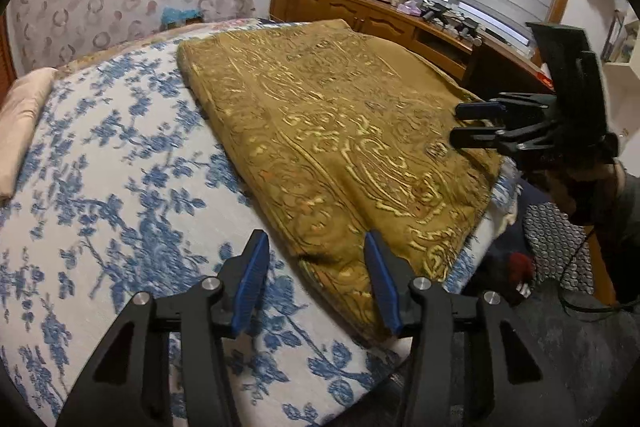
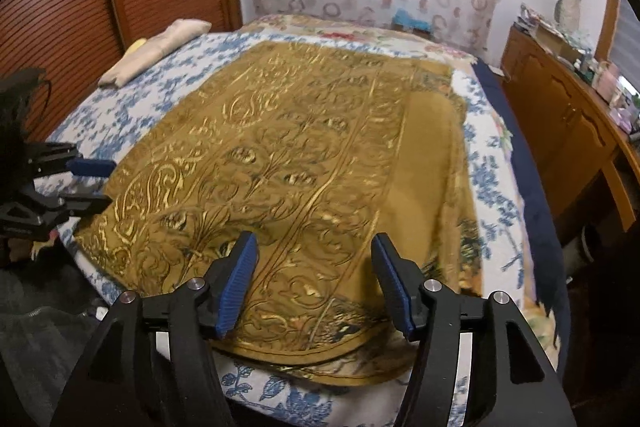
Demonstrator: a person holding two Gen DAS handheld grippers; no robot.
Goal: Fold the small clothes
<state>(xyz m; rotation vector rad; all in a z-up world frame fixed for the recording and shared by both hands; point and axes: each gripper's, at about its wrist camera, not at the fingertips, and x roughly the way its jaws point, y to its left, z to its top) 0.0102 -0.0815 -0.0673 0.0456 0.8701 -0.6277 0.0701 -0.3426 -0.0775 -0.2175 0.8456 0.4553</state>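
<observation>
Both claws are hanging open and empty: the left gripper (image 1: pixel 316 283) is poised over the near left corner of the gold patterned cloth (image 1: pixel 340 131), one jaw over cloth, the other over the blue floral bedspread (image 1: pixel 112 163), while the right gripper (image 2: pixel 314 285) is straddling the near hem just below it. The risk I'm judging here: the cloth is lying in stacked layers, so a shallow pinch could be catching only the top one, or snagging the bedspread, and skewing the fold.
</observation>
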